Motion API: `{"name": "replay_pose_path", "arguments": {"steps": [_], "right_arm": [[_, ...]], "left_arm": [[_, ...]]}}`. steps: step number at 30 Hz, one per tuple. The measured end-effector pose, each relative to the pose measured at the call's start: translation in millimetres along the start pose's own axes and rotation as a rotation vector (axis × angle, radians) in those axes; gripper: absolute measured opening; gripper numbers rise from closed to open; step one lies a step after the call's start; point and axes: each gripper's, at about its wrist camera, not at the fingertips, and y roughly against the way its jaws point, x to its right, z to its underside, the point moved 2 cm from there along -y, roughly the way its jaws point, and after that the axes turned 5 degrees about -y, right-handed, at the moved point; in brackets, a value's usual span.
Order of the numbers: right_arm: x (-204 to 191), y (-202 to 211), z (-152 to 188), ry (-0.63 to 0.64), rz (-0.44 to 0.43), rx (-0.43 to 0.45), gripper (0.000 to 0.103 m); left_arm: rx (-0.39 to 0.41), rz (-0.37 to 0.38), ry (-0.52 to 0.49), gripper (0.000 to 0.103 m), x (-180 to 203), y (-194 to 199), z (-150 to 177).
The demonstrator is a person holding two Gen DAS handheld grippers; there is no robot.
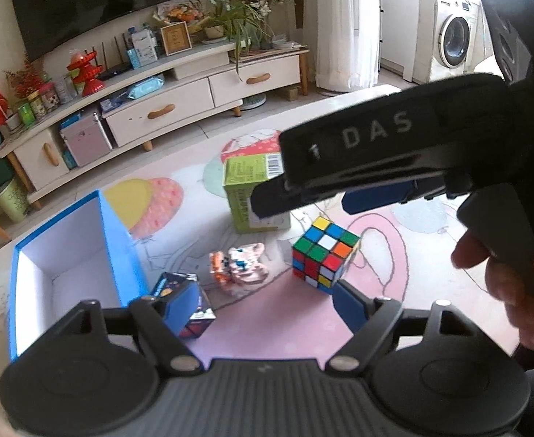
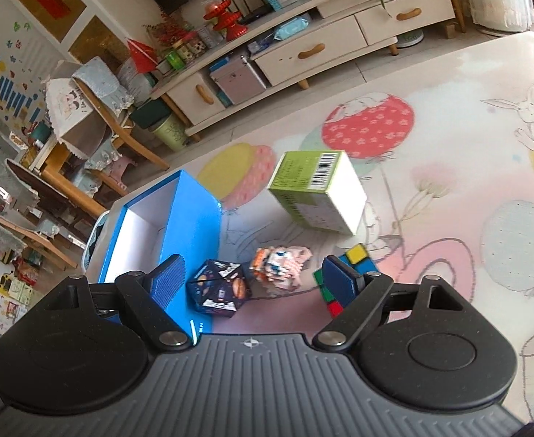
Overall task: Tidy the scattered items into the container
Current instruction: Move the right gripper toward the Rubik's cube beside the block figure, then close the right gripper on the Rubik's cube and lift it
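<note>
Blue box (image 1: 66, 255) at left showing only bare white inside; dark cube (image 2: 223, 287), brick toy (image 2: 281, 266), Rubik's cube (image 1: 325, 255), green carton (image 2: 318, 193) all outside on mat (image 2: 449, 145); left gripper (image 1: 263, 306) and right gripper (image 2: 256, 280) spread wide, holding nothing.

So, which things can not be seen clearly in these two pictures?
- Rubik's cube: in the right wrist view, mostly hidden behind the right gripper's finger pad.
- Green box: in the left wrist view, partly covered by the right gripper crossing the frame.
- Blue container: its floor is cut off by the left gripper's body, so I cannot tell if it is empty.
- Small brick figure: too blurred to identify.
</note>
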Motion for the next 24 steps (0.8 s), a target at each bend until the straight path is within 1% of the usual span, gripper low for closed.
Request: {"name": "replay_pose_path", "arguments": {"steps": [3,11,24], "right_arm": [[7.6,2.8,-1.9,-0.008,0.009,0.004,0.103],[25.3,0.9,-5.0,-0.015,0.034,-0.003,0.103],[63.7,-18.6,-4.0,-0.041,0.071,-0.042,0.101]], "left_arm": [[-0.007,0.022,-0.003,0.071,6.5,-6.3,-1.7],[-0.036,0.069,-0.005,0.061,24.0,-27.0,-6.0],[-0.095,0.078,0.020,0.058,38.6,-64.6,-7.6]]}}
